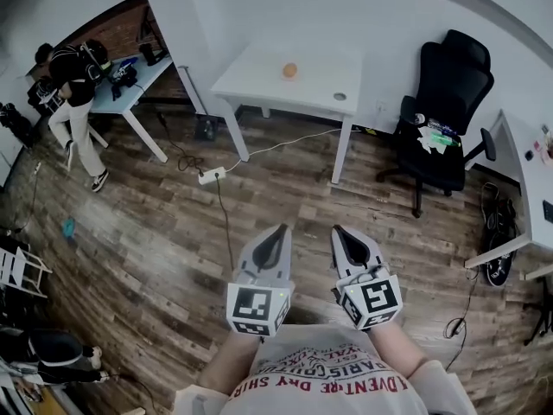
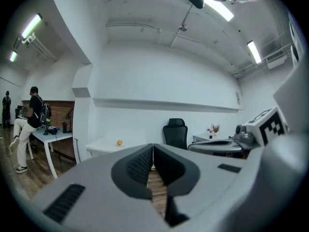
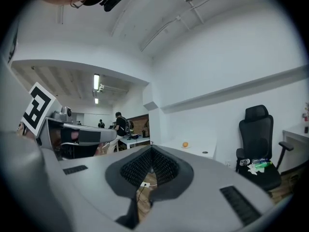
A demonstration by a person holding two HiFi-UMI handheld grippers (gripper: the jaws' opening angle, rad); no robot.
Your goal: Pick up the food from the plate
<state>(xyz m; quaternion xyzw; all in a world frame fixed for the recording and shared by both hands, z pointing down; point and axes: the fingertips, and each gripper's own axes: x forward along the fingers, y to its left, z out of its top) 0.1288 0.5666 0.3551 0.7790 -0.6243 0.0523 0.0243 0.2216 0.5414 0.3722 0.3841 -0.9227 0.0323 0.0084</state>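
A small orange food item lies on a plate on the white table across the room; it also shows as an orange dot in the left gripper view and as the same food in the right gripper view. My left gripper and right gripper are held side by side close to my chest, far from the table. Both are shut, tips together, with nothing between them.
A black office chair stands right of the table, with a desk edge further right. A power strip and cable lie on the wooden floor. A person stands at a desk at the far left.
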